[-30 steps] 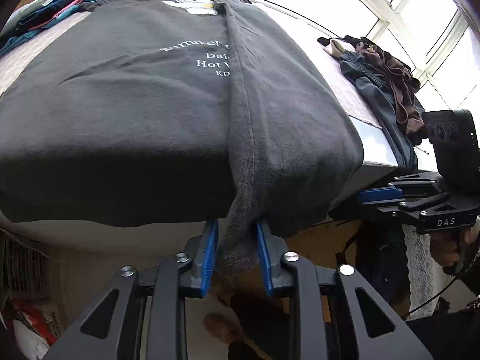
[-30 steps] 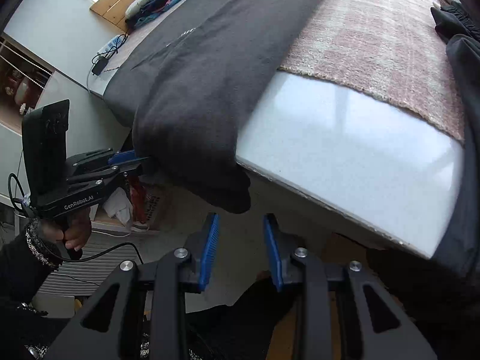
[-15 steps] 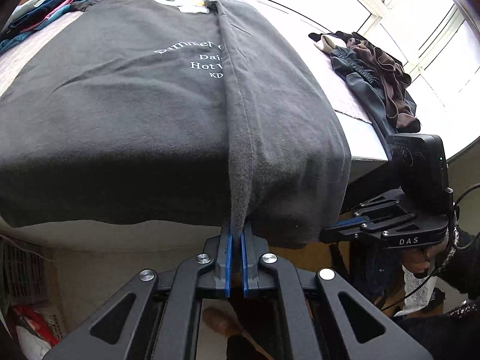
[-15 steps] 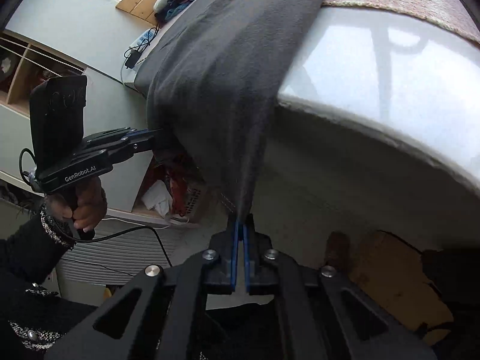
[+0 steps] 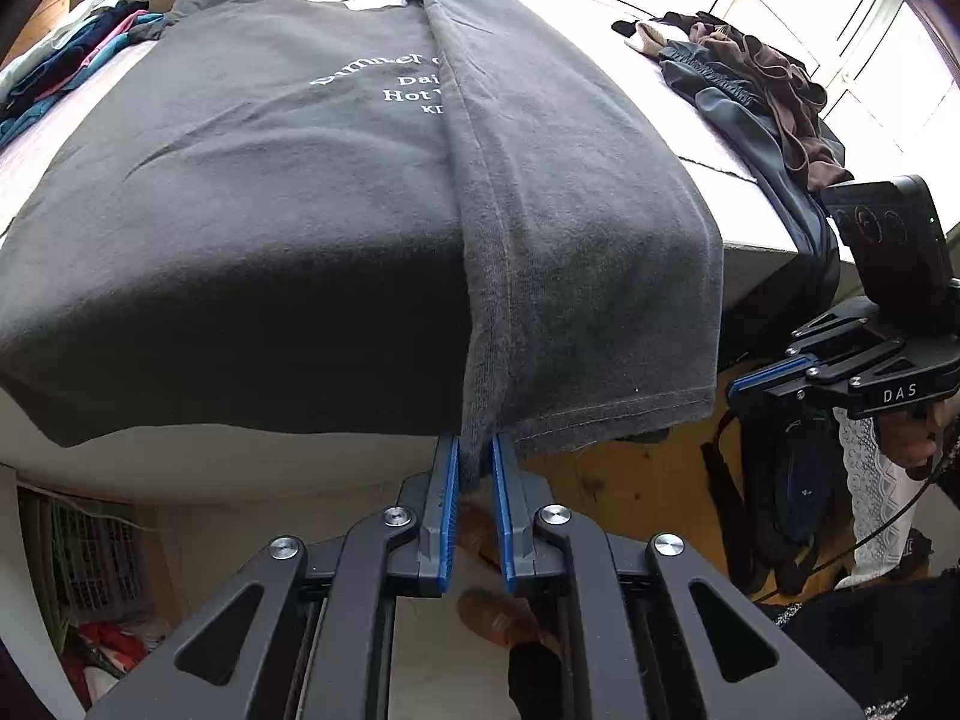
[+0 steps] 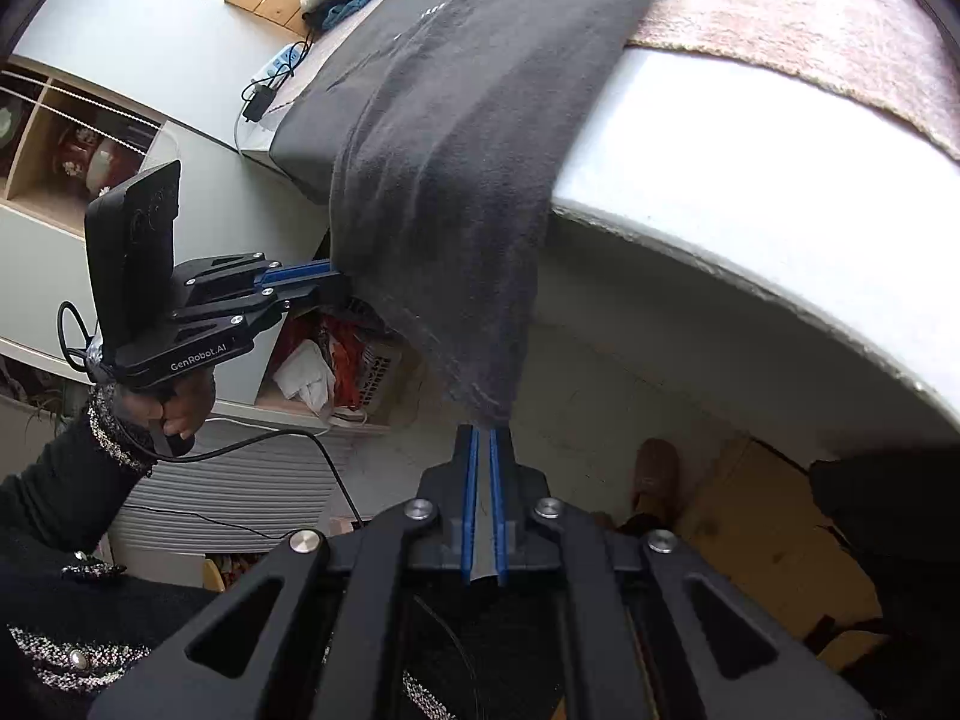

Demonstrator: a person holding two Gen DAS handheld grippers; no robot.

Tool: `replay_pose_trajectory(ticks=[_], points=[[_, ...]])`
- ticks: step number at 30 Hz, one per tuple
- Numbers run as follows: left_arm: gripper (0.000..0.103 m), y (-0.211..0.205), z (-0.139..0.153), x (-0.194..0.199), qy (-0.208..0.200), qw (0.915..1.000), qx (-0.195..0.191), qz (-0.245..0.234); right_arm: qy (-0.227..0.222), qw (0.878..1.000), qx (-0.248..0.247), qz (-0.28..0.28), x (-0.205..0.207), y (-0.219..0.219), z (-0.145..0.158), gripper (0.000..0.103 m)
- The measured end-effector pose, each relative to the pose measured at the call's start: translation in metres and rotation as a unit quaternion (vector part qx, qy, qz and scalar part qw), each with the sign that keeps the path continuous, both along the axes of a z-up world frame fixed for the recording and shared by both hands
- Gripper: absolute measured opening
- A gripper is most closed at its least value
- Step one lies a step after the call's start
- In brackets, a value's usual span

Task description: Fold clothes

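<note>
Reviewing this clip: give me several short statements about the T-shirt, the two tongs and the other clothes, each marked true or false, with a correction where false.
1. The left tongs grip the dark T-shirt at its hanging hem. True.
2. The right tongs are wide open, away from the cloth. False: they are closed on the hem's corner.
3. The T-shirt carries white lettering. True.
4. The T-shirt lies in a laundry basket. False: it is spread over the table, its hem over the edge.
5. A heap of dark clothes lies right of the T-shirt. True.

matt cloth t-shirt (image 5: 300,210); glossy tabletop (image 6: 750,180) (white)
</note>
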State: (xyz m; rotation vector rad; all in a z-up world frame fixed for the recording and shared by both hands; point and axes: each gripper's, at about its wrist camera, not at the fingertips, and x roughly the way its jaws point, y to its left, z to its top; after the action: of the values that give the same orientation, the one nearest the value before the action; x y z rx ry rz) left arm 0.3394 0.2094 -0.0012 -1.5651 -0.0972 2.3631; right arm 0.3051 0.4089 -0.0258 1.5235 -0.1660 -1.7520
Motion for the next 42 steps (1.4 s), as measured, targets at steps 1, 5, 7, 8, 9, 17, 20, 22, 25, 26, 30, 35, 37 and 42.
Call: replay_pose_trajectory(ticks=[1, 5, 7, 8, 9, 17, 20, 22, 25, 26, 30, 35, 37, 42], points=[[0.011, -0.005, 0.004, 0.004, 0.002, 1.0, -0.001, 0.006, 0.005, 1.0, -0.012, -0.006, 0.0, 0.006, 0.012, 0.006], [0.011, -0.032, 0.032, 0.02, 0.028, 0.9987, -0.005, 0.041, 0.051, 0.997, -0.047, -0.033, -0.007, 0.027, 0.073, 0.006], [0.011, -0.052, 0.049, 0.023, 0.048, 0.9968, -0.006, 0.064, 0.086, 0.993, -0.066, -0.047, -0.016, 0.032, 0.112, 0.006], [0.011, -0.062, 0.056, 0.023, 0.058, 0.9954, -0.006, 0.076, 0.104, 0.99, -0.076, -0.054, -0.021, 0.034, 0.132, 0.006], [0.011, -0.073, 0.064, 0.024, 0.068, 0.9938, -0.006, 0.088, 0.123, 0.987, -0.086, -0.061, -0.026, 0.036, 0.152, 0.006], [0.011, -0.158, 0.126, 0.027, 0.147, 0.9723, -0.006, 0.181, 0.236, 0.966, -0.063, -0.086, -0.121, -0.017, 0.279, 0.039], [0.011, -0.183, 0.143, 0.021, 0.166, 0.9634, -0.011, 0.21, 0.264, 0.962, -0.036, -0.059, -0.173, -0.063, 0.302, 0.039], [0.013, -0.193, 0.15, 0.005, 0.172, 0.9594, -0.014, 0.223, 0.268, 0.962, -0.026, -0.04, -0.213, -0.096, 0.308, 0.039], [0.013, -0.206, 0.16, -0.042, 0.176, 0.9539, -0.025, 0.242, 0.254, 0.967, -0.009, -0.021, -0.285, -0.141, 0.298, 0.039], [0.013, -0.208, 0.163, -0.061, 0.176, 0.9525, -0.028, 0.247, 0.239, 0.971, -0.005, -0.017, -0.31, -0.156, 0.291, 0.039], [0.022, -0.211, 0.163, -0.146, 0.166, 0.9514, -0.021, 0.258, 0.176, 0.984, 0.011, -0.004, -0.406, -0.208, 0.251, 0.039], [0.023, -0.232, 0.141, -0.254, 0.127, 0.9494, 0.013, 0.287, 0.119, 0.991, 0.056, 0.017, -0.501, -0.27, 0.186, 0.039], [0.024, -0.242, 0.124, -0.297, 0.104, 0.9499, 0.039, 0.292, 0.094, 0.993, 0.066, 0.023, -0.533, -0.292, 0.159, 0.039], [0.03, -0.26, 0.085, -0.369, 0.06, 0.949, 0.069, 0.302, 0.06, 0.993, 0.088, 0.041, -0.586, -0.331, 0.108, 0.04]])
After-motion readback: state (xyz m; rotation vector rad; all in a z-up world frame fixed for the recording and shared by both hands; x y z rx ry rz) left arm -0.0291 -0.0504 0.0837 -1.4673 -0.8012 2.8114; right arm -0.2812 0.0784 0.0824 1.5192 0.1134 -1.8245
